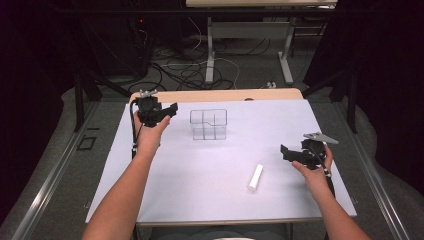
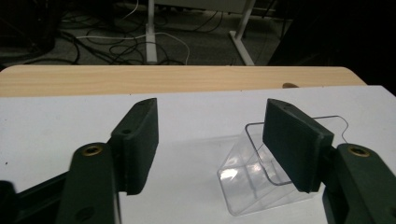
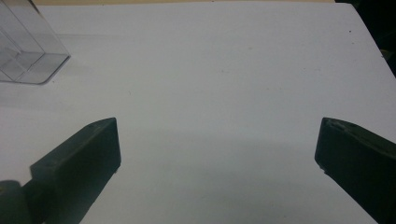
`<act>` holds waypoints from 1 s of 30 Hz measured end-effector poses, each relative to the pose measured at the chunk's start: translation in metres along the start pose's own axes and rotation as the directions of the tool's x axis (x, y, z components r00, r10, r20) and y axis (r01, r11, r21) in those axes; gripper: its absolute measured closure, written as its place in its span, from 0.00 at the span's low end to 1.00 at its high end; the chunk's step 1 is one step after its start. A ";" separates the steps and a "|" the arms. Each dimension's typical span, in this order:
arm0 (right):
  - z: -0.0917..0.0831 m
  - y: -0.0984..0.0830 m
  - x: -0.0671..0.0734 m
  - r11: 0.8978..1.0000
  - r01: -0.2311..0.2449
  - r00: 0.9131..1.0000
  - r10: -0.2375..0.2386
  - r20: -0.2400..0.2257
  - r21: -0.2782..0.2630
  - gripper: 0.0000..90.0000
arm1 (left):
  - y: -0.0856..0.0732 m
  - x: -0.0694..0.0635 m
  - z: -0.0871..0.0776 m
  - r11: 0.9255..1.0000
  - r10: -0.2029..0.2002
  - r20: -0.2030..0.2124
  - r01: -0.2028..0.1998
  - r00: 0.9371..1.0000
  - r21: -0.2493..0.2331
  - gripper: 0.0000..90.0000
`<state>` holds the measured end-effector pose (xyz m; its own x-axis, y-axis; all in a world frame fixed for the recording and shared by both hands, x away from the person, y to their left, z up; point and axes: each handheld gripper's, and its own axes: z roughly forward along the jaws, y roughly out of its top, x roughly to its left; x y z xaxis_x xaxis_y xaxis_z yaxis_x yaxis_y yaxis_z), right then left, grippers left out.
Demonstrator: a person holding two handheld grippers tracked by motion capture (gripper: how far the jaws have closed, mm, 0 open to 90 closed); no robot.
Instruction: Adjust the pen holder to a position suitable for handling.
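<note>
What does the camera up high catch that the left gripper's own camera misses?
The high view takes in the white tube lying on the table, both forearms, and the right gripper, jaws apart. The left gripper view adds a close look at the left gripper, jaws apart with nothing between them. Both share the clear plastic box, the white table top, its wooden far edge and the floor cables.

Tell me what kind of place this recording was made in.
Probably a lab or workshop set up for recording. A white-covered table holds just a clear compartment box and a white tube. Loose cables lie on the floor beyond it, near another desk's metal legs, with dark surroundings all round.
</note>
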<state>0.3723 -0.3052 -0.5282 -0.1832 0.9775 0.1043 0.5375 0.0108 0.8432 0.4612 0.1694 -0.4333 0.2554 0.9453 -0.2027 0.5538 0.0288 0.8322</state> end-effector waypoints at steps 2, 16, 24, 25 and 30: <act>0.000 0.000 -0.001 1.000 0.001 1.000 -0.001 0.000 0.001 0.00 | 0.002 -0.002 0.003 1.000 -0.009 -0.003 0.009 1.000 0.019 0.43; 0.002 -0.001 -0.001 1.000 -0.004 1.000 0.004 -0.009 0.008 0.00 | 0.003 -0.019 0.032 0.992 0.016 -0.015 -0.014 1.000 0.123 0.62; 0.003 -0.002 -0.001 1.000 -0.006 1.000 0.006 -0.018 0.016 0.00 | -0.003 -0.026 0.048 0.982 0.020 -0.023 -0.015 1.000 0.190 0.74; 0.003 -0.002 -0.001 1.000 -0.006 1.000 0.006 -0.018 0.018 0.00 | -0.004 -0.026 0.049 0.981 0.015 -0.028 -0.009 0.999 0.194 0.75; 0.003 -0.002 -0.001 1.000 -0.006 1.000 0.007 -0.019 0.016 0.00 | -0.006 -0.027 0.056 0.976 0.015 -0.036 -0.007 0.999 0.217 0.79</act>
<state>0.3737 -0.3057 -0.5319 -0.1951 0.9735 0.1197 0.5516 0.0080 0.8341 0.4953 0.1253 -0.4616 0.2352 0.9566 -0.1719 0.7109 -0.0487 0.7016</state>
